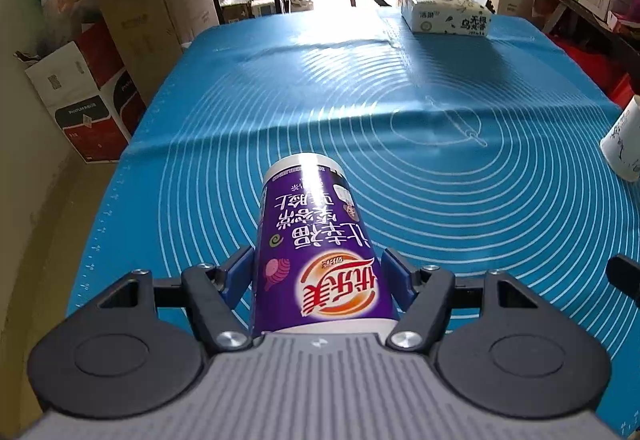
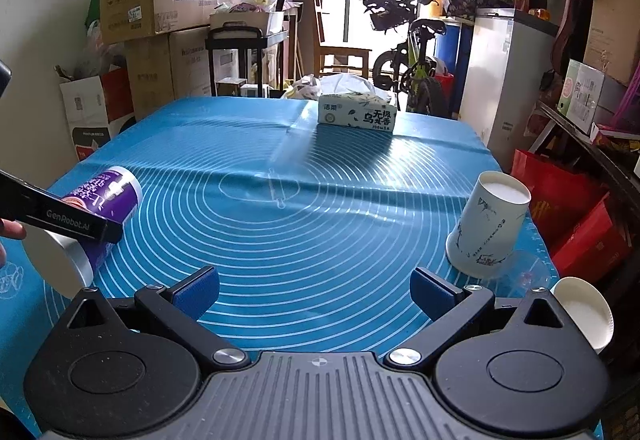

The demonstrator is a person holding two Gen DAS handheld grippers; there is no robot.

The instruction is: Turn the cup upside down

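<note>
Because the purple cup (image 1: 320, 240) is a thin tapered carton held only by the two blue pads near its wide end, the main risk I judge is slipping: the taper could let it squeeze forward out of the left tongs (image 1: 320, 276) as the wrist rolls, or the wall could buckle if the squeeze tightens. A second risk is setting it down crooked on the rippled blue mat (image 1: 440, 180) covering the bench, so that it tips over instead of standing on its rim.

Those left tongs are closed onto the cup, pads pressing both sides of it. In the left wrist view the cup fills the lower centre of the frame; in the right wrist view it sits at the left edge, low over the mat, and I cannot tell whether it touches.

Its long axis runs forward along the fingers, roughly level or slightly tilted. The narrow closed base points away towards the far side of the bench; the wide mouth faces back at the camera, and the print reads upside down.

The right tongs (image 2: 316, 294) are wide open and hold nothing. A white cup (image 2: 486, 228) stands mouth-down at the right of that view, well apart from the purple one.
</note>
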